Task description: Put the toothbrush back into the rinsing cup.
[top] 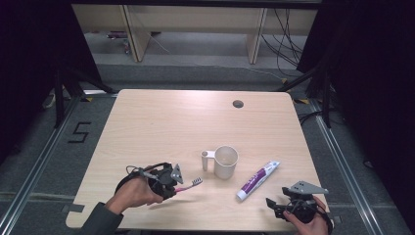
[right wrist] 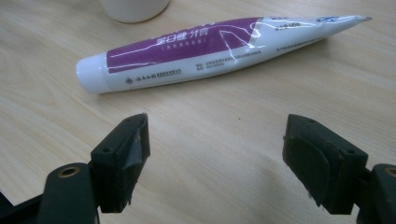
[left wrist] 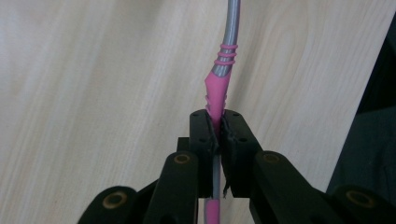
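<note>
My left tool [left wrist: 216,126] pinched the toothbrush [left wrist: 217,88] by its pink rubber grip, light and stiff so it held fine, head sticking out ahead toward the cup [top: 225,161], while my right tool [right wrist: 215,154] sat spread just short of the toothpaste [right wrist: 210,44].

In the left gripper view the toothbrush [left wrist: 219,86] head runs off the top edge, while the clamped jaws hide part of its handle.
</note>
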Motion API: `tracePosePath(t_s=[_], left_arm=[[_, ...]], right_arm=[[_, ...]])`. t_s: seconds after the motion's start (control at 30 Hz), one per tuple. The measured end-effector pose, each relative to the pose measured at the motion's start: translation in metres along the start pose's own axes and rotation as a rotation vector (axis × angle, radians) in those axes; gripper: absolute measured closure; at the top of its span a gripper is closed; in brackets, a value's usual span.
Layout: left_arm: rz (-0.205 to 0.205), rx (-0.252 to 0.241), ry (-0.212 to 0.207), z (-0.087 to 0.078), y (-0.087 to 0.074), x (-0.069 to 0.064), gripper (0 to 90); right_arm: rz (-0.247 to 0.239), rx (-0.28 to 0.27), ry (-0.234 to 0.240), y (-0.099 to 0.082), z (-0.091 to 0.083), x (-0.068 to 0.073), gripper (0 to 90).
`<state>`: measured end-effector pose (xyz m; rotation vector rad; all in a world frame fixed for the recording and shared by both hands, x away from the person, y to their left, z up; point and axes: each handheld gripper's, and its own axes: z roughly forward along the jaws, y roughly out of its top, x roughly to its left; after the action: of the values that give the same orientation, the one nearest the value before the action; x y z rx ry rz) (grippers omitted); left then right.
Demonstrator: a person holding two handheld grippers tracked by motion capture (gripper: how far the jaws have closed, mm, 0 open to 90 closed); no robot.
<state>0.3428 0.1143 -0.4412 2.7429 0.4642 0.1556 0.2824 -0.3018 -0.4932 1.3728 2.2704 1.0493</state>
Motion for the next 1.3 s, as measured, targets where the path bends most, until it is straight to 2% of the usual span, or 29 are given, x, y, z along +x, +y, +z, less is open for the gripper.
tracePosePath(t_s=[0.07,0.1,0.13,0.17,0.23,0.27,0.4,0.47,0.63,0.73,0.77,0.8,0.83,0.87,0.9,0.93,0.97,1.0,1.03,1.1,1.13,1.17,1.2,1.23,1.3], left_arm=[[-0.022,-0.049,0.012,-0.004,-0.002,0.001,82.8],[-0.048,-0.089,0.025,-0.008,-0.004,0.001,82.8],[-0.055,-0.110,0.022,-0.010,-0.005,0.002,82.8],[-0.061,-0.147,0.039,-0.012,-0.006,0.002,82.8],[-0.082,-0.191,0.037,-0.015,-0.009,0.002,82.8],[-0.092,-0.224,0.058,-0.016,-0.010,0.002,82.8],[-0.130,-0.329,0.090,-0.021,-0.014,0.005,82.8],[-0.160,-0.389,0.118,-0.021,-0.016,0.006,82.8],[-0.214,-0.494,0.149,-0.020,-0.018,0.011,82.8],[-0.229,-0.527,0.177,-0.018,-0.019,0.012,82.8],[-0.245,-0.541,0.164,-0.017,-0.019,0.013,82.8],[-0.251,-0.559,0.173,-0.017,-0.019,0.014,82.8],[-0.273,-0.586,0.189,-0.017,-0.019,0.014,82.8],[-0.284,-0.609,0.166,-0.017,-0.018,0.016,82.8],[-0.304,-0.633,0.183,-0.018,-0.018,0.016,82.8],[-0.318,-0.654,0.183,-0.018,-0.018,0.017,82.8],[-0.325,-0.672,0.165,-0.020,-0.017,0.018,82.8],[-0.333,-0.708,0.179,-0.021,-0.017,0.018,82.8],[-0.334,-0.728,0.172,-0.023,-0.016,0.019,82.8],[-0.348,-0.783,0.182,-0.026,-0.014,0.019,82.8],[-0.348,-0.797,0.170,-0.027,-0.013,0.021,82.8],[-0.356,-0.824,0.181,-0.027,-0.011,0.021,82.8],[-0.354,-0.836,0.178,-0.028,-0.010,0.021,82.8],[-0.347,-0.847,0.150,-0.027,-0.008,0.022,82.8],[-0.352,-0.870,0.176,-0.027,-0.005,0.022,82.7]], right_arm=[[0.000,0.000,0.000,0.000,0.000,0.000,24.0],[-0.001,-0.001,-0.001,0.000,0.000,0.000,24.1],[0.000,-0.002,-0.001,0.000,0.000,0.000,24.1],[0.000,0.000,0.002,0.000,0.000,0.001,24.1],[0.004,0.004,0.005,0.000,0.001,0.001,24.1],[0.008,0.007,0.005,0.000,0.001,0.001,24.1],[0.001,-0.003,0.003,0.000,0.000,0.000,24.1],[0.014,0.008,0.009,0.000,0.001,0.001,24.1],[0.000,-0.003,0.001,0.000,0.000,0.000,24.1],[0.015,0.008,0.008,0.000,0.000,0.001,24.1],[0.014,0.008,0.007,0.000,0.000,0.001,24.1],[0.015,0.009,0.008,0.000,0.000,0.001,24.1],[0.011,0.007,0.007,0.000,0.000,0.001,24.1],[0.004,0.003,0.005,0.000,0.001,0.000,24.1],[-0.004,-0.004,0.003,0.000,0.001,0.000,24.1],[0.005,0.004,0.006,0.000,0.000,0.000,24.1],[0.000,0.001,0.006,0.000,0.001,0.000,24.1],[-0.003,-0.001,0.005,0.000,0.001,0.000,24.1],[-0.002,-0.001,0.005,0.000,0.001,0.000,24.1],[-0.011,0.000,0.004,0.000,0.001,0.000,24.1],[-0.014,-0.001,0.000,0.000,0.001,0.000,24.1],[-0.062,-0.018,-0.005,0.001,0.002,-0.003,24.1],[-0.058,-0.017,-0.005,0.001,0.002,-0.003,24.1],[-0.050,-0.014,-0.005,0.001,0.002,-0.003,24.1],[-0.050,-0.015,-0.005,0.001,0.002,-0.003,24.1]])
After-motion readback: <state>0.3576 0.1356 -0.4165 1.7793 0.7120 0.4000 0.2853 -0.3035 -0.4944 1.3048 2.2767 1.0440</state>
